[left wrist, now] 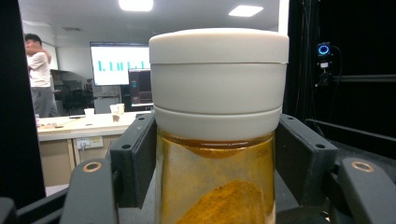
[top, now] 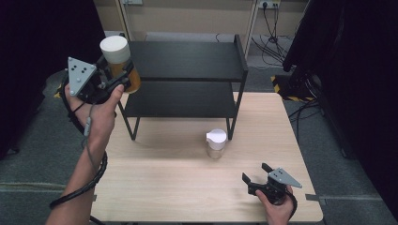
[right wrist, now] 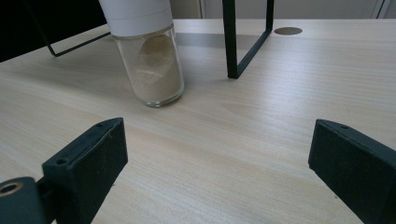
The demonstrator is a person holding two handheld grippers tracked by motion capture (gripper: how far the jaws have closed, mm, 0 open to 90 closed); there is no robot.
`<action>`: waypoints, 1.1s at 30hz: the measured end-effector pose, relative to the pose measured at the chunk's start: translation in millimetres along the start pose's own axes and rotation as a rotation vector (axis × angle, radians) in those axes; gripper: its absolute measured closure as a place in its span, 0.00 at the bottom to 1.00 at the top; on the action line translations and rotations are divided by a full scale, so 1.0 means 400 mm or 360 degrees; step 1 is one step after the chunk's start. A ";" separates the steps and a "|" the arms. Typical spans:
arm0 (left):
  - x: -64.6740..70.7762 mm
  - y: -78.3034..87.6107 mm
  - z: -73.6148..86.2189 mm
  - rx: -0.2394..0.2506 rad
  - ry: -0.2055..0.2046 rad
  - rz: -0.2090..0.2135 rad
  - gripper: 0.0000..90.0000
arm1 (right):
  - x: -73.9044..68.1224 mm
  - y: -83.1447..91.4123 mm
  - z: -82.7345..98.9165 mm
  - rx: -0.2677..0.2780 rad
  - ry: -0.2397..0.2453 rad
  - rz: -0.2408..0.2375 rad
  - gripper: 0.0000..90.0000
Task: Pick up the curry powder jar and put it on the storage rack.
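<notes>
A glass jar of orange powder (top: pixel 123 65) (left wrist: pixel 215 154) with a white lid is held up in the air at the left end of the black two-tier shelf (top: pixel 187 77), level with its top tier. My left gripper (top: pixel 118 77) (left wrist: pixel 215 172) is shut on the jar's glass body just under the lid. A second jar, with pale powder (top: pixel 216 143) (right wrist: pixel 152 60) and a white lid, stands on the table in front of the shelf's right leg. My right gripper (top: pixel 256 174) (right wrist: pixel 217 154) rests open near the table's front right, a short way from that jar, nothing between its jaws.
The light wooden table (top: pixel 178 183) carries the shelf at its back half. Black curtains hang at both sides. Cables lie on the floor at the back right. In the left gripper view, a person (left wrist: pixel 41 74) stands far off by a desk and a screen.
</notes>
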State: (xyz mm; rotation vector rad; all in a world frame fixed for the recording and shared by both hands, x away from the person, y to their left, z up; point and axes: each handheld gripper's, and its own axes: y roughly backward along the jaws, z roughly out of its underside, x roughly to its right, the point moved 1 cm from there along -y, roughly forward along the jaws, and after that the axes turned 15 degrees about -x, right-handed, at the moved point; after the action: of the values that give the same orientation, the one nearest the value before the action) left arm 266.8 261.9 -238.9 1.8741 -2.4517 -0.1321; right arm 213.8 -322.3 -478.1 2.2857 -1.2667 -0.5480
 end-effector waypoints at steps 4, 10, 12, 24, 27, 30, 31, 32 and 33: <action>0.002 -0.012 -0.020 0.0002 0.0002 -0.0008 0.39 | 0.000 0.000 0.000 0.0001 -0.0002 -0.0001 0.05; 0.001 -0.037 -0.044 -0.0008 0.0010 -0.0027 0.39 | 0.001 0.001 0.001 0.0003 -0.0002 -0.0003 0.05; 0.000 -0.046 -0.051 -0.0010 0.0006 -0.0039 0.39 | 0.002 0.000 0.001 0.0002 -0.0002 -0.0005 0.05; -0.012 -0.102 -0.072 -0.0043 0.0002 -0.0080 0.39 | 0.002 0.000 0.001 0.0002 0.0005 -0.0005 0.05; -0.015 -0.119 -0.073 -0.0055 0.0012 -0.0087 0.39 | 0.002 0.000 0.000 0.0001 0.0004 -0.0005 0.05; -0.016 -0.137 -0.076 -0.0087 0.0028 -0.0105 0.39 | 0.002 0.000 0.001 0.0002 0.0002 -0.0007 0.05; -0.016 -0.142 -0.075 -0.0093 0.0036 -0.0113 0.39 | 0.003 0.000 0.001 0.0002 0.0002 -0.0007 0.05; -0.018 -0.148 -0.074 -0.0100 0.0040 -0.0119 0.39 | 0.002 0.000 0.001 0.0003 0.0002 -0.0007 0.05; -0.020 -0.152 -0.072 -0.0107 0.0047 -0.0125 0.39 | 0.002 0.000 0.002 0.0005 0.0002 -0.0007 0.05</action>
State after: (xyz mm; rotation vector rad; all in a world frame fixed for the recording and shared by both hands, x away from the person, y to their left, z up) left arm 330.2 252.6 -216.0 1.9302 -2.3255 -0.1859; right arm 213.9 -323.2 -478.6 2.2913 -1.2631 -0.5462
